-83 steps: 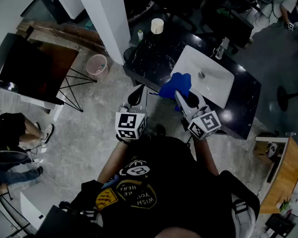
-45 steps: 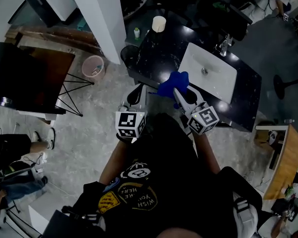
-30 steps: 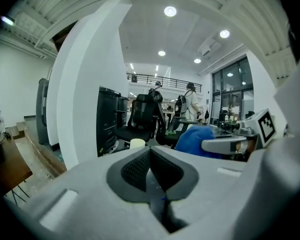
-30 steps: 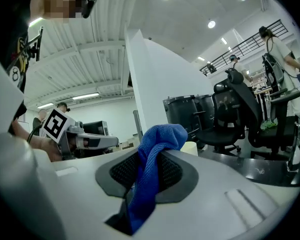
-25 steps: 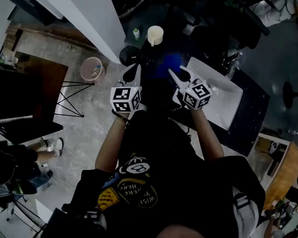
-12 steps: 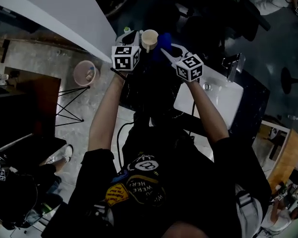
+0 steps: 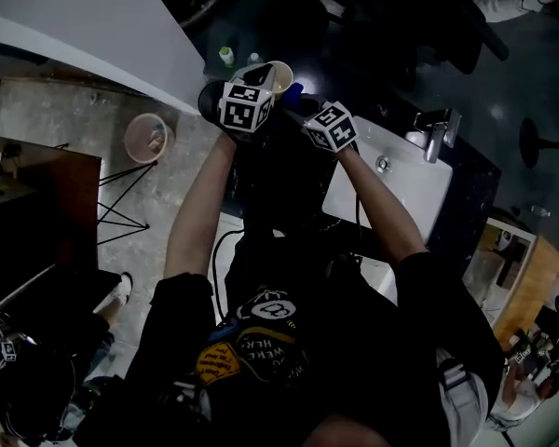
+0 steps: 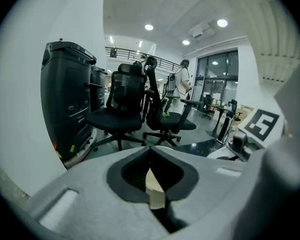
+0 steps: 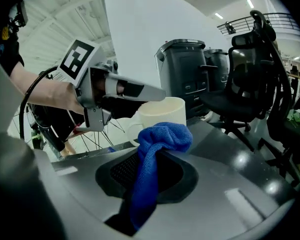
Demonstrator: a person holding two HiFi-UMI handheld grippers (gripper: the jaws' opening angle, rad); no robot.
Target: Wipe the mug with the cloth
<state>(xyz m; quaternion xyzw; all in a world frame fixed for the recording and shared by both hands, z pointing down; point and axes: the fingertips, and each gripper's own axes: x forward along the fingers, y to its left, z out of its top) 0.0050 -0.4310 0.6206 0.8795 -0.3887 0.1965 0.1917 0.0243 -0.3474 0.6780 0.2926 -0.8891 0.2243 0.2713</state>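
Both grippers have travelled from the near side of the sink (image 7: 391, 182) to its far left end, where the mug (image 9: 165, 115) is, and the left one has now taken hold of it. Left gripper (image 8: 151, 156): fingers pressed together on a cream sliver of the mug, rim or handle, cannot tell which. Right gripper (image 9: 157, 154): fingers pinching the blue cloth (image 9: 162, 134), a bunched wad sticking out past the tips and a tail hanging back between them. Cloth wad sits low in front of the mug's side wall, touching or just short of it, not clear which. Seen from the right gripper view, the left gripper's finger lies across the mug's top edge. Head view: mug just beyond the two marker cubes, left of the sink, on or just above the dark table (image 7: 468, 186); cannot tell whether it rests there. Tap (image 7: 435, 134) at the sink's right end, well apart from the mug. Small green-capped bottle (image 7: 225, 56) near the mug, on the side away from the sink. Pink bin (image 7: 146, 138) on the floor, far left of the sink.
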